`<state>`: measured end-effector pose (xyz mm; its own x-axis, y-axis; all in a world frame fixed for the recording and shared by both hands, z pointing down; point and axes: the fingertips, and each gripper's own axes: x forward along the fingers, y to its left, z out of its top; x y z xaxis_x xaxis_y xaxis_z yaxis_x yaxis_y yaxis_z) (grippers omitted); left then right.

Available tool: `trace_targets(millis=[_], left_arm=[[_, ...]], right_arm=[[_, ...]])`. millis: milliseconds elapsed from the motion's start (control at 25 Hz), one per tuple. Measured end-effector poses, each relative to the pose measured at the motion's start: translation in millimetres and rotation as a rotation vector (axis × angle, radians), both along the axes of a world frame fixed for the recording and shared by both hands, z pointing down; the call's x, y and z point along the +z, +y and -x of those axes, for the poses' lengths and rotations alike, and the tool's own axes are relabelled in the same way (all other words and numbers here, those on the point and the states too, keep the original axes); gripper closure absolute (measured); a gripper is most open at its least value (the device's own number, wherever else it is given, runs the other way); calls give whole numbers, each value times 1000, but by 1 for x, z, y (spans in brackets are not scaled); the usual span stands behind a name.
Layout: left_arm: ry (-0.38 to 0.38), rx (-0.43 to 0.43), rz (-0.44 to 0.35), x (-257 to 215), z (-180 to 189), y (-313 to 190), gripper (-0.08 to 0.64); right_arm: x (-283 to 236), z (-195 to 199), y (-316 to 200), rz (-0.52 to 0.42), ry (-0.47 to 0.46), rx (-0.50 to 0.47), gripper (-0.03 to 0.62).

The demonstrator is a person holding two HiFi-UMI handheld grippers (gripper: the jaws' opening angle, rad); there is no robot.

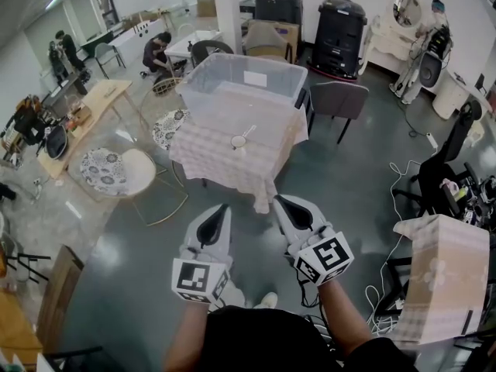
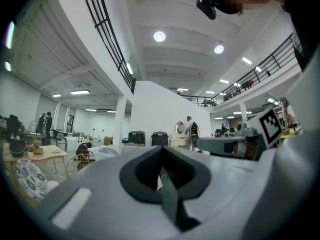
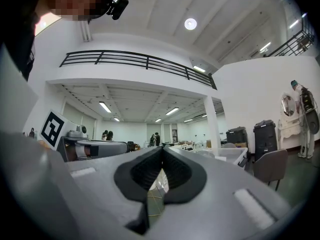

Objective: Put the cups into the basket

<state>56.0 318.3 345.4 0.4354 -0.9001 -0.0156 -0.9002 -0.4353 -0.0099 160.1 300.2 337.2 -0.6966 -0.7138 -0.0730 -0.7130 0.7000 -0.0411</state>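
Left gripper (image 1: 223, 210) and right gripper (image 1: 279, 201): fingers closed, empty. Likely the approach step; next, open around the cup (image 1: 239, 141) on the bench (image 1: 209, 161).

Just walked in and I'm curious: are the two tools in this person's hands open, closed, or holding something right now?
The left tool is closed, holding nothing.
The right tool is closed, holding nothing.

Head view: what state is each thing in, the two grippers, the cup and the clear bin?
Left gripper: jaws shut, empty.
Right gripper: jaws shut, empty.
Clear bin: open-topped, on the tablecloth, no cup visible inside.
Cup: on the tablecloth, outside the bin.
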Motion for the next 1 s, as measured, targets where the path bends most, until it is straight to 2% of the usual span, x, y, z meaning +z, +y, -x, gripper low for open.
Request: trace_targets(millis=[480, 760, 1000], left_arm=[[1, -21, 5, 0, 18, -21, 554], [50, -12, 10, -1, 36, -63, 554], [28, 6, 9, 2, 56, -110, 554]], right_arm=[[0, 20, -23, 0, 1, -25, 591], [0, 38, -64, -2, 10, -23, 591], [-4, 60, -111, -8, 4, -10, 591]])
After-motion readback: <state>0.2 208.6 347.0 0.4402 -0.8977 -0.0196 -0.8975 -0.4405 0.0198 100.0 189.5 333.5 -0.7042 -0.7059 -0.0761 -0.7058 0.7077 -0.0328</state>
